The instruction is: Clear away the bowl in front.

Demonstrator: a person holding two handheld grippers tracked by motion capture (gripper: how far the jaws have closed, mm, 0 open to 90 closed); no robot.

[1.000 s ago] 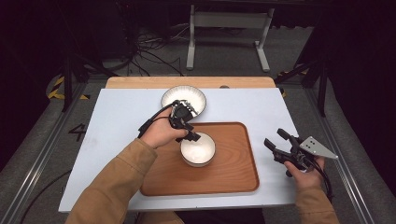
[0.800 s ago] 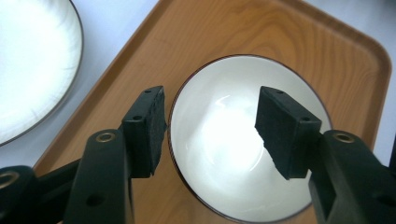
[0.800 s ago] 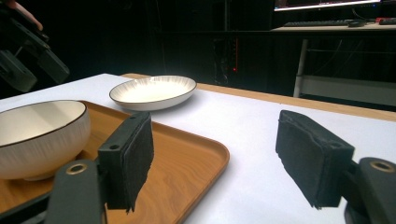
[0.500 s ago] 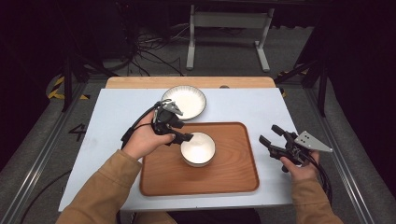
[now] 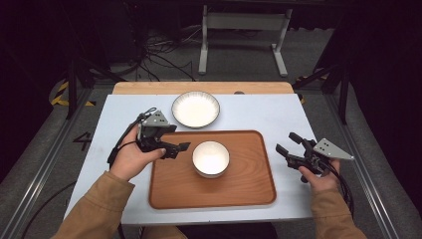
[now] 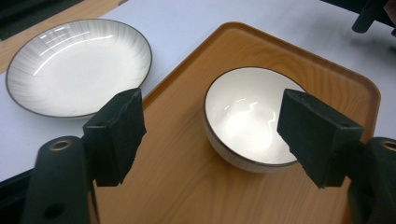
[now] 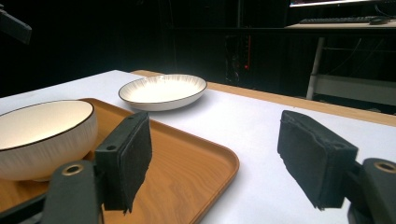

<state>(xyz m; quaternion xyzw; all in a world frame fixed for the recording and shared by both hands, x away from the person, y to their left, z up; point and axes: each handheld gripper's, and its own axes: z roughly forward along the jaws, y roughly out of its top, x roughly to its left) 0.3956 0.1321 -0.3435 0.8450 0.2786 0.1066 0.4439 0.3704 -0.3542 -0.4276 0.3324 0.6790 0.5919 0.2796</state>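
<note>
Now left tool (image 5: 175, 148) jaws just opening, nothing between, small bowl (image 5: 211, 158) just beside on tray (image 5: 249, 189)

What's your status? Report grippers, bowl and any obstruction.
Left gripper open, just released, beside bowl. Right gripper open, empty. Bowl upright on tray. Nothing in the way.

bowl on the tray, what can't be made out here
- Bowl: its foot is hidden by its own wall in the left gripper view.
- Bowl's left side: cut off by the edge of the right gripper view.
- Tray: near edge hidden behind the left hand-held gripper.
</note>
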